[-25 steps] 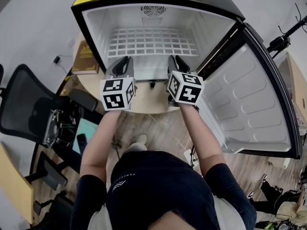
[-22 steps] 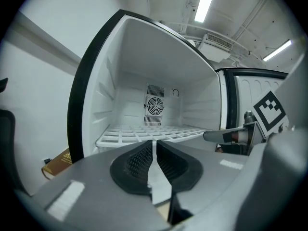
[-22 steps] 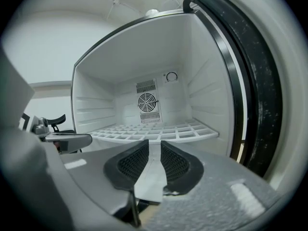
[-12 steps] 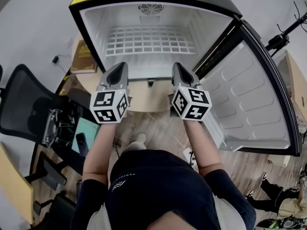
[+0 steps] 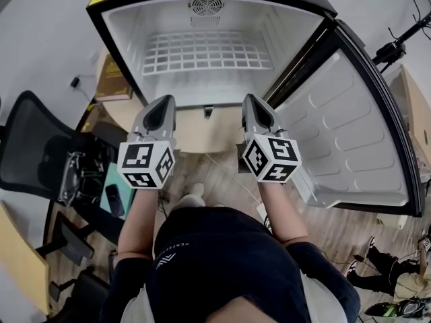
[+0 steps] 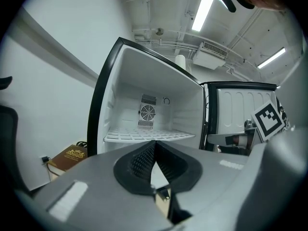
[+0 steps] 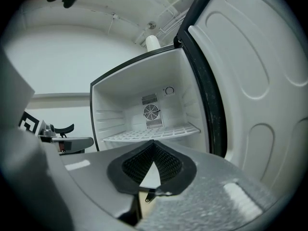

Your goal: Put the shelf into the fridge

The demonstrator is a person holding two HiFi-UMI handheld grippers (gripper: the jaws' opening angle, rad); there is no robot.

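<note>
The white wire shelf (image 5: 209, 51) lies level inside the open black fridge (image 5: 101, 39); it also shows in the left gripper view (image 6: 149, 135) and the right gripper view (image 7: 151, 132). Both grippers hang side by side in front of the fridge opening, clear of the shelf. My left gripper (image 5: 162, 105) (image 6: 154, 147) is shut with nothing between its jaws. My right gripper (image 5: 254, 103) (image 7: 153, 147) is shut too; its jaws have just closed on nothing. The fridge door (image 5: 350, 133) stands wide open at the right.
A black office chair (image 5: 34, 153) stands at the left. A brown box (image 5: 111, 79) lies beside the fridge's left wall. A cardboard box (image 5: 414, 106) sits behind the door at the right. The person's body fills the lower middle of the head view.
Both grippers have drawn back from the fridge opening toward the person, and spread slightly apart. The shelf has stayed in place inside.
</note>
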